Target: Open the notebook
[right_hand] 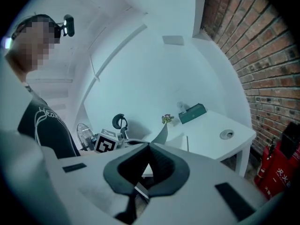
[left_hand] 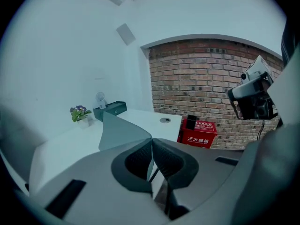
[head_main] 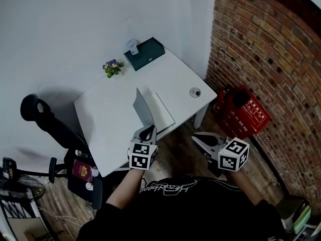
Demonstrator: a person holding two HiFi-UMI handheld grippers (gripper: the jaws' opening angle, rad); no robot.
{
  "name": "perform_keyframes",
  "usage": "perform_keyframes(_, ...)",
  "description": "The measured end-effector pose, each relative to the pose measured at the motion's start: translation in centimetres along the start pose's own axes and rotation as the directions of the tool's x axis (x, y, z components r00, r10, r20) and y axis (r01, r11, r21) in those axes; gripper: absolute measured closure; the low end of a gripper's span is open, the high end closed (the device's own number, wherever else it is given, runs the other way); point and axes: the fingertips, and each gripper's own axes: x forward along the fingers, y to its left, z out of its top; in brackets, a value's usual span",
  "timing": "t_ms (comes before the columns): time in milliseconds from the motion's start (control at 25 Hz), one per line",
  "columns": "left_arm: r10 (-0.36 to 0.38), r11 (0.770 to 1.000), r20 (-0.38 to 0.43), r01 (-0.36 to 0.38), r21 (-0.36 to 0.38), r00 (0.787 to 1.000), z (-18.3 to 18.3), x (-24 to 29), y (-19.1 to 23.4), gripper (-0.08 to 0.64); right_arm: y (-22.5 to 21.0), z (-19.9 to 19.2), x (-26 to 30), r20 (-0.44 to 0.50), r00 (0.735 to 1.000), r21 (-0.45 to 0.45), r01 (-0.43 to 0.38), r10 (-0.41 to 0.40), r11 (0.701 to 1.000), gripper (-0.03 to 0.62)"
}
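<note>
While half-open, one notebook (head_main: 144,108); one desk (head_main: 108,113)

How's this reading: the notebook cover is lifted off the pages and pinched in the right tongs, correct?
Not quite. The notebook cover is lifted off the pages, but the left tongs pinch it, not the right tongs. The left gripper view shows the cover's edge caught between its shut jaws.

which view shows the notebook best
head view: it shows the whole notebook lying on the white desk with its cover raised. the left gripper view shows only the grey cover rising just beyond its jaws; the right gripper view shows just a sliver of cover above its jaws.
</note>
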Motion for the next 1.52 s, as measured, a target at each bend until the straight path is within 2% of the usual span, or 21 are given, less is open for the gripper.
perform_keyframes(360,0.044,0.996,0.049,-0.039,-0.086,0.998,-1.8,-4.5,3.2,0.525,3.9,-0.3,2.8,-0.024,0.999,-0.015,-0.027,0.026,1.000,0.592)
perform_keyframes(720,0.065,0.980,0.063,-0.052,-0.194,0.996,-5.5,-7.6,5.9,0.525,6.1,-2.7,5.5,-0.054,0.998,0.001,-0.035,0.035,0.999,0.594)
perform_keyframes(960,0.066,0.961,0.040,-0.053,-0.270,0.997,-8.7,-8.8,7.5,0.526,7.4,-4.1,7.1,-0.083,0.995,0.007,-0.046,0.047,0.999,0.592)
perform_keyframes(1280,0.047,0.951,-0.024,-0.052,-0.304,0.999,-12.0,-9.2,8.3,0.525,8.4,-4.3,8.7,-0.101,0.993,-0.008,-0.061,0.060,0.998,0.592)
perform_keyframes(1520,0.059,0.943,-0.043,-0.070,-0.325,0.997,-13.8,-9.5,9.1,0.522,8.5,-6.2,9.4,-0.146,0.986,0.013,-0.073,0.074,0.997,0.592)
